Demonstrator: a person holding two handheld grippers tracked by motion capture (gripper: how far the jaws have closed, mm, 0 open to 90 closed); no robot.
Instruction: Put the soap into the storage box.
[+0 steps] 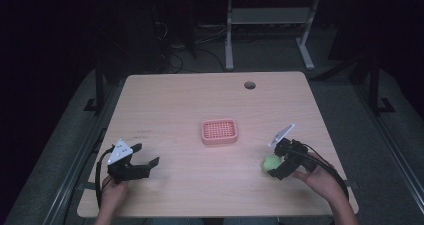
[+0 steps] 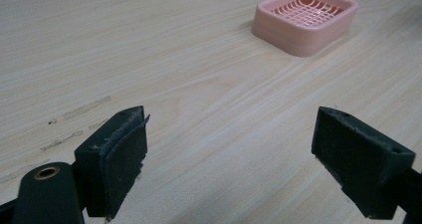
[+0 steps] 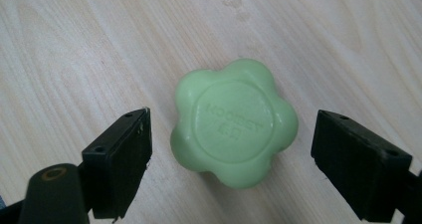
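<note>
Right gripper jaws spread wide either side of the green soap, which lies flat on the surface untouched, while left gripper jaws gape over bare wood, pink tray well ahead.

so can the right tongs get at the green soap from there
Probably yes: the right tongs stand open with the flower-shaped green soap lying flat on the table between the jaws, and nothing blocks them.
</note>
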